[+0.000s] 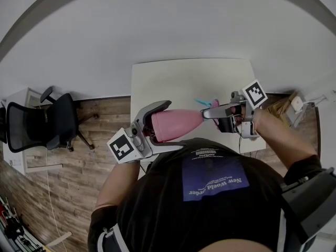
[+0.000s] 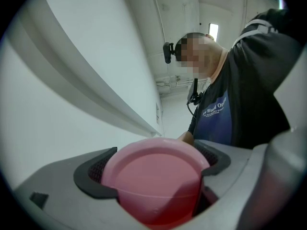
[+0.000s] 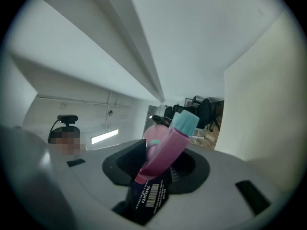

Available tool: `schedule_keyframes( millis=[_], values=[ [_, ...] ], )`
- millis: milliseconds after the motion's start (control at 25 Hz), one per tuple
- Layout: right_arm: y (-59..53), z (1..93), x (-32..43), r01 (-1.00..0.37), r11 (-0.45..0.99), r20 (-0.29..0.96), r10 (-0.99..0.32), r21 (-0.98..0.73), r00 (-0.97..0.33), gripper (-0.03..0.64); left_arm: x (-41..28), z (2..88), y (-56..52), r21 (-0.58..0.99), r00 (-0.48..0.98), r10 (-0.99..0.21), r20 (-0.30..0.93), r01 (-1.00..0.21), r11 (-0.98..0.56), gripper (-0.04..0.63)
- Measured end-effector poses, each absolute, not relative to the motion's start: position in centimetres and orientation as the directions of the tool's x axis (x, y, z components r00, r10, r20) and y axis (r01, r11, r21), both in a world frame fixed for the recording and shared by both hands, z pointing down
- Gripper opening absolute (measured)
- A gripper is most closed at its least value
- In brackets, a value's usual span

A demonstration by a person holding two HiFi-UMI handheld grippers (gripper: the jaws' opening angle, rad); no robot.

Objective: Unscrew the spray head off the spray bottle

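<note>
Both grippers clamped, held up before the chest.
Left gripper (image 1: 167,125) grips the bottle (image 2: 153,181) at its base; right gripper (image 1: 216,115) pinches the spray head (image 3: 165,150); bare forearms angle inward.

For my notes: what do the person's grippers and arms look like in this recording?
Both the left gripper and right gripper have pale grey bodies with curved jaws lined by black ribbed pads. Each carries a cube with black-and-white square markers. The person wears a black short-sleeved top with a blue panel printed in white; the forearms are bare.
</note>
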State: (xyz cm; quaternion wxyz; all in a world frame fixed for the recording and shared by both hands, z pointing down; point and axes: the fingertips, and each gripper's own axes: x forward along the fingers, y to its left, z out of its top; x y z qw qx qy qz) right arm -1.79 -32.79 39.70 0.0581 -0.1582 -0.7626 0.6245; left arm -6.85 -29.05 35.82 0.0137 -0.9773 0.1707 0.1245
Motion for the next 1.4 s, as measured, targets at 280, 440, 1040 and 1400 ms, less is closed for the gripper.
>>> schedule_keyframes(
  millis=[280, 440, 1040, 1400],
  values=[
    [-33.1, 40.1, -2.1, 0.133, 0.331, -0.019, 0.327, -0.934, -0.945, 0.126, -7.7, 36.0, -29.7, 0.151, 0.895, -0.344, -0.285, -0.312, -0.938, 0.514],
    [-33.6, 39.5, -2.0, 0.114, 0.541, 0.073, 0.313, -0.833, -0.947, 0.126, -8.2, 36.4, -31.1, 0.331, 0.865, -0.378, -0.330, -0.269, -0.904, 0.514],
    [-31.0, 36.3, -2.2, 0.268, 0.948, 0.354, 0.194, 0.174, -0.915, 0.126, -9.5, 37.1, -33.2, 0.712, 0.774, -0.436, -0.459, 0.027, -0.702, 0.514],
    [-30.8, 36.5, -2.1, 0.309, 0.832, 0.436, 0.092, 0.460, -0.895, 0.127, -9.5, 37.5, -33.3, 0.746, 0.750, -0.442, -0.492, 0.101, -0.659, 0.514]
  ],
)
